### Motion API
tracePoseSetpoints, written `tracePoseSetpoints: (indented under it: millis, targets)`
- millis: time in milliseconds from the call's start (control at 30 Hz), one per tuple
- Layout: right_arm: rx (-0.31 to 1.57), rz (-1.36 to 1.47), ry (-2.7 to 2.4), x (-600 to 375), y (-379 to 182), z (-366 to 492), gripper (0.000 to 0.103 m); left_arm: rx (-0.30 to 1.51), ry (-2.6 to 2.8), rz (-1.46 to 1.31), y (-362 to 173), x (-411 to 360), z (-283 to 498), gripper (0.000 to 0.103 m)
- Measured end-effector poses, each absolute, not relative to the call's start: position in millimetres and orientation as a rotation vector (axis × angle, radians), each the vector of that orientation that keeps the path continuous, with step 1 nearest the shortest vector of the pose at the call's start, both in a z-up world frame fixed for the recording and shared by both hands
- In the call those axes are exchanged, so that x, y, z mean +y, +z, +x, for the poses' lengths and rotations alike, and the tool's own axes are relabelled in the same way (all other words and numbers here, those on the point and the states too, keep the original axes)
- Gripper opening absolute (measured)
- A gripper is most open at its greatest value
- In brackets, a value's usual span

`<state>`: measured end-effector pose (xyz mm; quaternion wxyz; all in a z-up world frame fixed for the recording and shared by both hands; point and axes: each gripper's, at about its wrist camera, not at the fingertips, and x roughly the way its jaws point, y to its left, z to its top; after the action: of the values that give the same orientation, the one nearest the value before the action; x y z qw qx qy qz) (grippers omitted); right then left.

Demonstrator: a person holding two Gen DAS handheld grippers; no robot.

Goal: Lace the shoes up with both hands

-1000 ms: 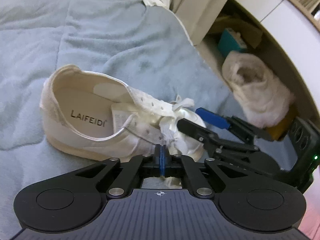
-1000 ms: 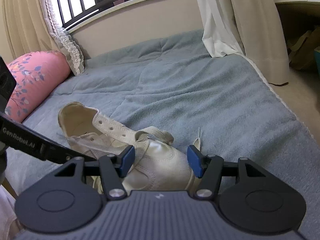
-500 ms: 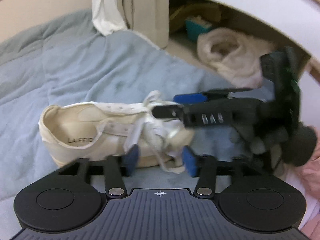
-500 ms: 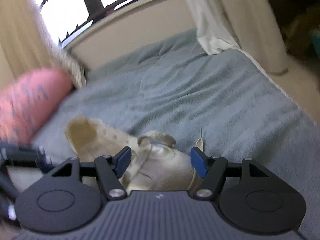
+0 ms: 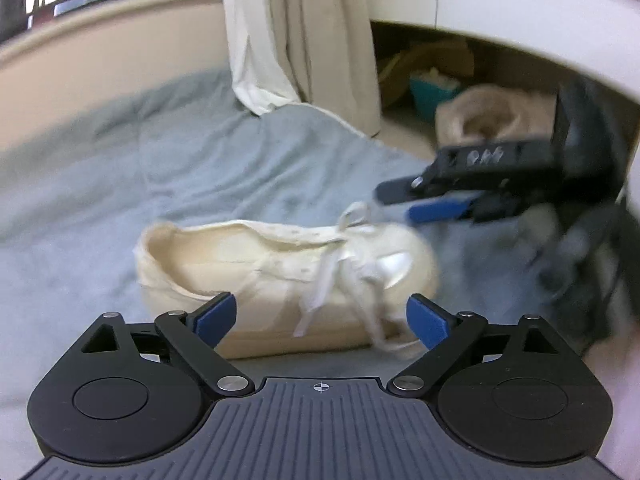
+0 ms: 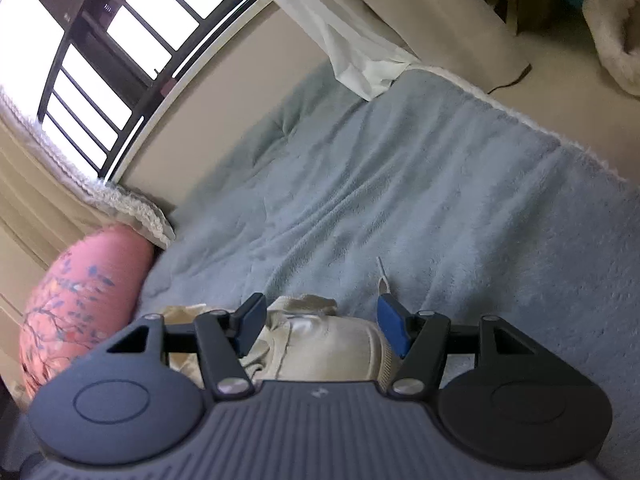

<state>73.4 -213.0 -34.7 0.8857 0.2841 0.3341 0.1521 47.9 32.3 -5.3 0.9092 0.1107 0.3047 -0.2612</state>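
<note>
**A:** Where is the shoe (image 5: pixel 280 280) for you now?

**B:** Centre of your left view, lying on the grey-blue blanket (image 5: pixel 180 168), heel to the left, toe to the right. The lace (image 5: pixel 352 280) is threaded at the toe end and hangs loose down the near side; whether it is knotted, you cannot tell through the blur.

**A:** And the tongs?

**B:** Your left gripper (image 5: pixel 320 316) stands wide apart at the bottom of the frame, holding nothing. Your right gripper (image 6: pixel 320 324) is apart too, straddling the toe from above, probably so you can come down on the lace there. In the left view it shows at the right edge, above the toe.

**A:** What changed?

**B:** A second ago your left fingers were pinched together close to the shoe's side; half a second ago they had parted, and now they gape wider still, farther back. Your right camera has rolled, so the window (image 6: pixel 100 60) tilts into the upper left.
</note>
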Motion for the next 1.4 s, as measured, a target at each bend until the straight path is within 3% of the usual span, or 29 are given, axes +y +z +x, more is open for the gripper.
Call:
tracePoseSetpoints:
  millis: [267,400,567,600,667,800,900,1000,1100,1400]
  targets:
    - [0.669,0.489,0.32,-200.6,-33.1,72.2,0.067,0.549,-0.626,0.307,7.4,46.0,48.2,0.098]
    - [0.596,0.346,0.333,-185.7,-26.1,69.3,0.053,0.566,-0.672,0.31,10.9,30.8,50.8,0.098]
    - [0.57,0.234,0.315,-175.3,-26.9,73.3,0.045,0.566,-0.704,0.289,-0.1,11.8,47.6,0.098]
    - [0.564,0.212,0.312,-173.2,-27.1,74.1,0.036,0.566,-0.711,0.281,-3.4,11.2,44.7,0.098]
    - [0.553,0.168,0.304,-169.1,-27.4,75.7,0.006,0.569,-0.711,0.267,-9.7,13.5,36.9,0.099]
    - [0.53,0.079,0.29,-160.8,-28.1,78.9,0.007,0.55,-0.735,0.215,-10.4,24.5,26.5,0.101]
    - [0.51,0.07,0.251,-155.3,-18.5,60.3,0.017,0.542,-0.767,0.156,-5.0,33.5,21.6,0.101]
    - [0.547,0.334,0.277,-188.8,-9.0,67.8,0.022,0.518,-0.832,0.111,-0.5,35.9,18.0,0.101]
    - [0.669,0.595,0.328,-210.8,-16.1,84.3,0.043,0.526,-0.794,0.196,-4.4,28.8,16.7,0.102]
    - [0.954,1.189,0.349,-233.4,-86.3,142.8,0.044,0.512,-0.779,0.334,-6.4,34.8,19.9,0.102]
